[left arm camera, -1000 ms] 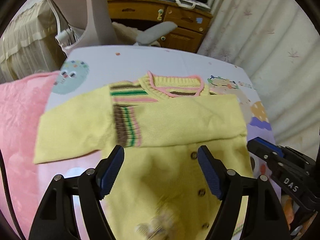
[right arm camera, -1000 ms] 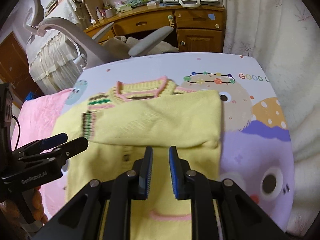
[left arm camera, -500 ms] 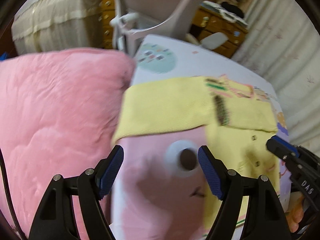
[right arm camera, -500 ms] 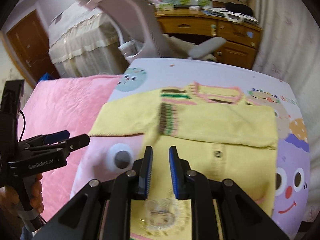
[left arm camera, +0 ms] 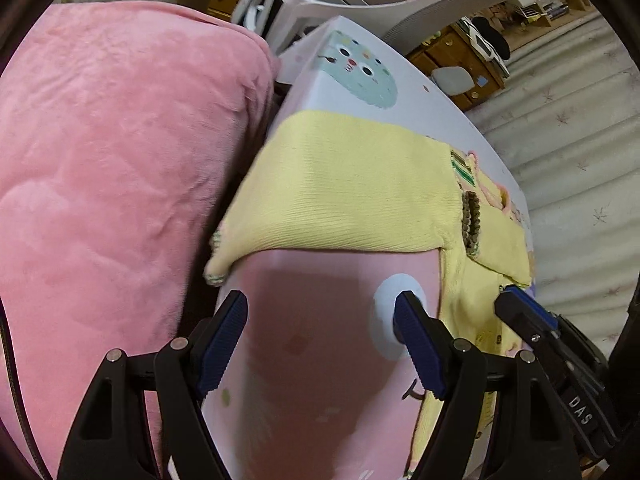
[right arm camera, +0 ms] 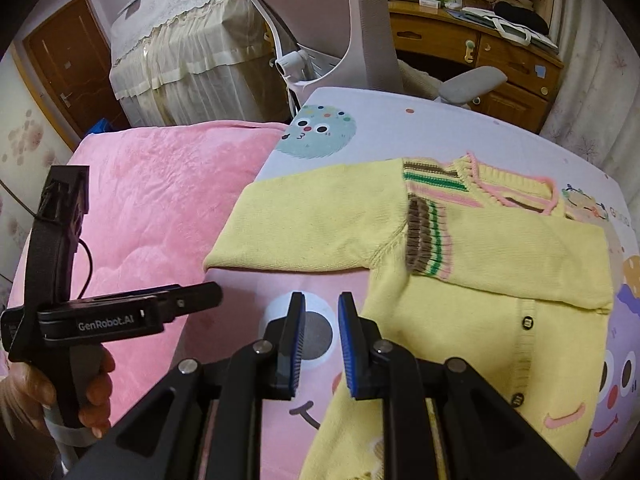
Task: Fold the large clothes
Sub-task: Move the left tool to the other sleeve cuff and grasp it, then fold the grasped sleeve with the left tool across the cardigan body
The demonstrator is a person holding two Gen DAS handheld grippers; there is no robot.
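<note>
A yellow knit cardigan (right arm camera: pixel 480 280) with striped cuffs and a pink neckline lies flat on the cartoon-print sheet (right arm camera: pixel 420 120). One sleeve is folded across the chest; the other sleeve (left arm camera: pixel 340 192) stretches out flat toward the pink blanket, its cuff at the sheet's edge. My left gripper (left arm camera: pixel 320 320) is open and empty, just short of that sleeve's cuff; it also shows in the right wrist view (right arm camera: pixel 200 296). My right gripper (right arm camera: pixel 320 312) has its jaws close together with a narrow gap, holding nothing, above the sheet beside the cardigan's body.
A pink plush blanket (left arm camera: pixel 112 168) fills the left side. A pale office chair (right arm camera: pixel 320 20) stands behind the bed, with a wooden desk (right arm camera: pixel 480 48) beyond it. A curtain (left arm camera: pixel 572 152) hangs on the right.
Both grippers have swung left, from over the cardigan's body toward the outstretched sleeve. The left gripper is now close to the cuff. The cardigan has not moved.
</note>
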